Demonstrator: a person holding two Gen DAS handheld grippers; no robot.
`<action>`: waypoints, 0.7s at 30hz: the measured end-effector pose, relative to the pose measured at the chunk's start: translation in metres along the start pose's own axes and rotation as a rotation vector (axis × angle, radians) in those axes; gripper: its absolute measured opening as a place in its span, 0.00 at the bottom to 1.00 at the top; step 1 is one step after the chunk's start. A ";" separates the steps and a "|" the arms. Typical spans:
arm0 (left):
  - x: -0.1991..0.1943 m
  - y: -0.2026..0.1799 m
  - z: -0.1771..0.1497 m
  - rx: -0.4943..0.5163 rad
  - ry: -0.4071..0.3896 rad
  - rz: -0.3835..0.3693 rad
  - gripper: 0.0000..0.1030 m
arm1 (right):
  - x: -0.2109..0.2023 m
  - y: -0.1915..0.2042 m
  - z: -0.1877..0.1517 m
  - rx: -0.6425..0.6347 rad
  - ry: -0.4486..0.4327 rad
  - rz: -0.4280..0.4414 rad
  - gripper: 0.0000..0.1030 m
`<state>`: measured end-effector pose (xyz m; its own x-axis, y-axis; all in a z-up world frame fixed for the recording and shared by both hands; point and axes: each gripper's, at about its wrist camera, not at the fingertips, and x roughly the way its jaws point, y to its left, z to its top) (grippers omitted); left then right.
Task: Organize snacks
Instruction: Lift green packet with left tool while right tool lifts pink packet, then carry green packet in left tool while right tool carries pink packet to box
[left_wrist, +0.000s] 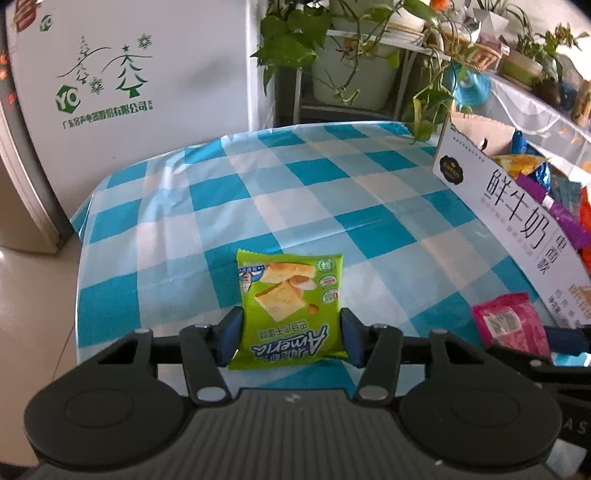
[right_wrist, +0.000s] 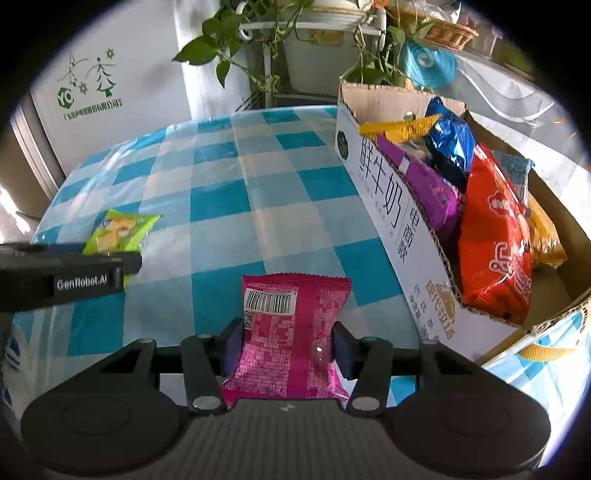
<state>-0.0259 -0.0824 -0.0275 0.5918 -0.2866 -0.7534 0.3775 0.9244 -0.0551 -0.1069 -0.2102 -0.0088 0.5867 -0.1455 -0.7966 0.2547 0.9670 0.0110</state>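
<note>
My left gripper (left_wrist: 290, 338) is shut on a green snack packet (left_wrist: 290, 302), its blue pads pressing both sides, over the blue-and-white checked tablecloth (left_wrist: 295, 192). My right gripper (right_wrist: 288, 347) is shut on a pink snack packet (right_wrist: 291, 332), barcode side up. The pink packet also shows in the left wrist view (left_wrist: 511, 325) at the right. The green packet (right_wrist: 118, 230) and the left gripper body show at the left of the right wrist view. A white cardboard box (right_wrist: 391, 221) at the right holds several snack bags, among them red (right_wrist: 495, 240), purple (right_wrist: 424, 184) and blue (right_wrist: 450, 144).
A white appliance with green tree print (left_wrist: 110, 85) stands behind the table. Potted vines on a white rack (left_wrist: 332, 55) hang past the far edge. A blue ribbon roll (right_wrist: 428, 62) sits behind the box. The floor (left_wrist: 33, 314) lies off the table's left edge.
</note>
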 end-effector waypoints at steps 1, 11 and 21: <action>-0.003 0.001 -0.001 -0.016 -0.001 -0.008 0.52 | -0.002 0.000 0.001 -0.001 -0.005 0.005 0.55; -0.050 -0.009 0.012 -0.049 -0.107 -0.097 0.52 | -0.038 -0.029 0.032 0.088 -0.082 0.114 0.55; -0.081 -0.021 0.025 -0.066 -0.181 -0.124 0.52 | -0.069 -0.067 0.063 0.101 -0.177 0.186 0.55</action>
<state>-0.0643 -0.0850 0.0513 0.6643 -0.4337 -0.6088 0.4110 0.8922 -0.1870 -0.1161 -0.2779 0.0836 0.7537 -0.0106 -0.6571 0.2004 0.9560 0.2144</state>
